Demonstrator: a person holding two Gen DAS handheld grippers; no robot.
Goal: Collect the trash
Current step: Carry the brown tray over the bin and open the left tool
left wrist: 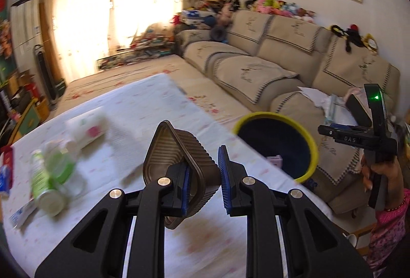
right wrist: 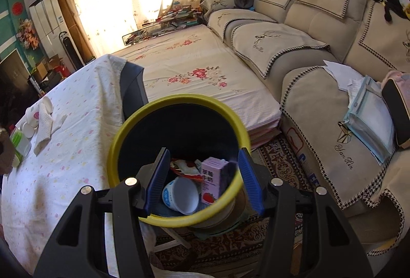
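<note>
My left gripper point(left wrist: 205, 182) is shut on a brown ribbed plastic tray point(left wrist: 176, 157), held tilted above the table with its rim between the pads. A yellow-rimmed black bin point(left wrist: 276, 147) stands beyond the table's right edge. My right gripper point(right wrist: 203, 182) is open and empty, right above the bin point(right wrist: 176, 220). Inside the bin lie a white cup point(right wrist: 182, 194), a pink milk carton point(right wrist: 212, 179) and a red wrapper point(right wrist: 185, 166). The right gripper also shows in the left wrist view point(left wrist: 358, 121), beyond the bin.
On the table point(left wrist: 143, 103) lie a green-labelled bottle point(left wrist: 46, 183), a clear container point(left wrist: 64, 165), paper cups point(left wrist: 87, 128) and a blue-and-red packet point(left wrist: 5, 170). A beige sofa point(right wrist: 320, 29) stands to the right. A patterned rug point(right wrist: 276, 157) lies under the bin.
</note>
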